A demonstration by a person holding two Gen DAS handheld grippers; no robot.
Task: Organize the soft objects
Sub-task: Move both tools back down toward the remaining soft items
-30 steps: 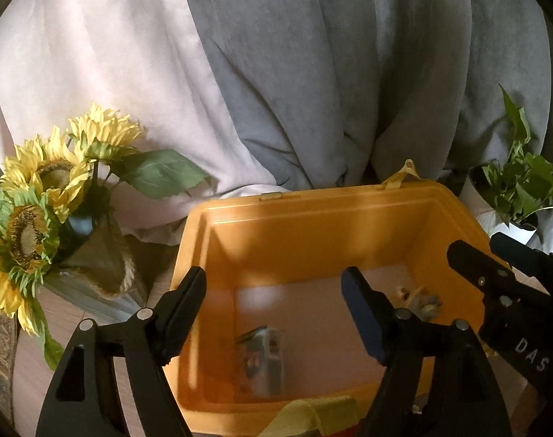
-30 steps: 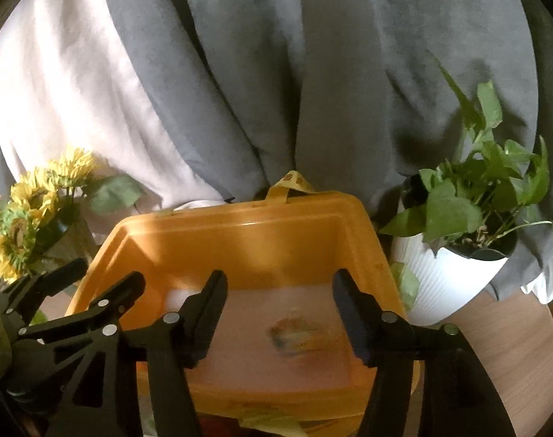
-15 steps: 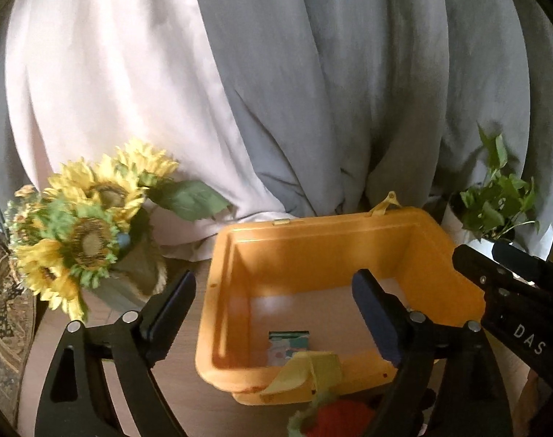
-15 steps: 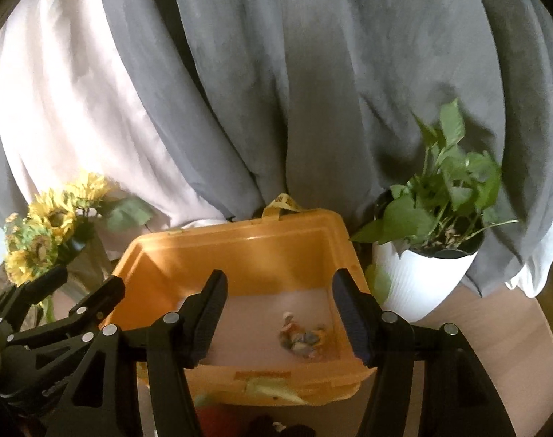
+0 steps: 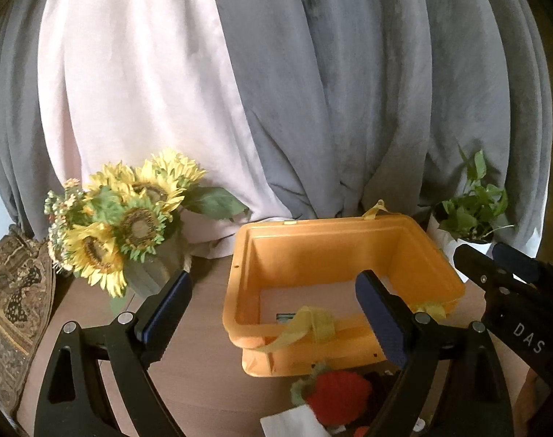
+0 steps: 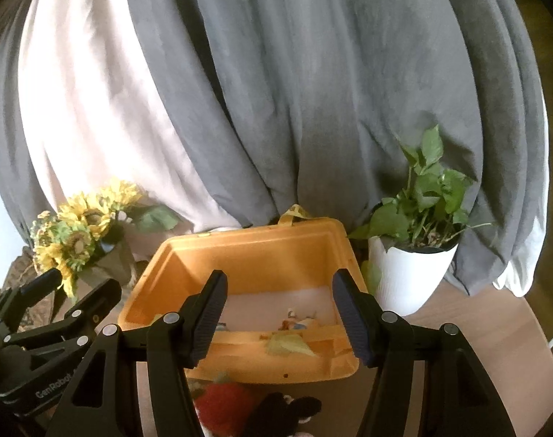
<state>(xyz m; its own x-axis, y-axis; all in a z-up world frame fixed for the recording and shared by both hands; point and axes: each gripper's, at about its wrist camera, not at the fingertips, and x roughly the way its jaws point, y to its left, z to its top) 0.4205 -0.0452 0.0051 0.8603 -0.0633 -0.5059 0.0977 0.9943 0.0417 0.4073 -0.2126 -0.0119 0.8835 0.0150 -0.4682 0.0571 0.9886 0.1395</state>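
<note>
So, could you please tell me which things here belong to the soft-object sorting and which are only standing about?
For the job:
- orange plastic bin
- red knitted soft toy
- black plush toy
- left gripper and right gripper, both open and empty

Standing about:
- bunch of yellow sunflowers
- green leafy plant in a white pot
- grey and pale curtains
- patterned brown cushion

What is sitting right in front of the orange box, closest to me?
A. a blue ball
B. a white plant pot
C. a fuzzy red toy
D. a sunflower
C: the fuzzy red toy lies on the table against the near wall of the orange box.
</note>
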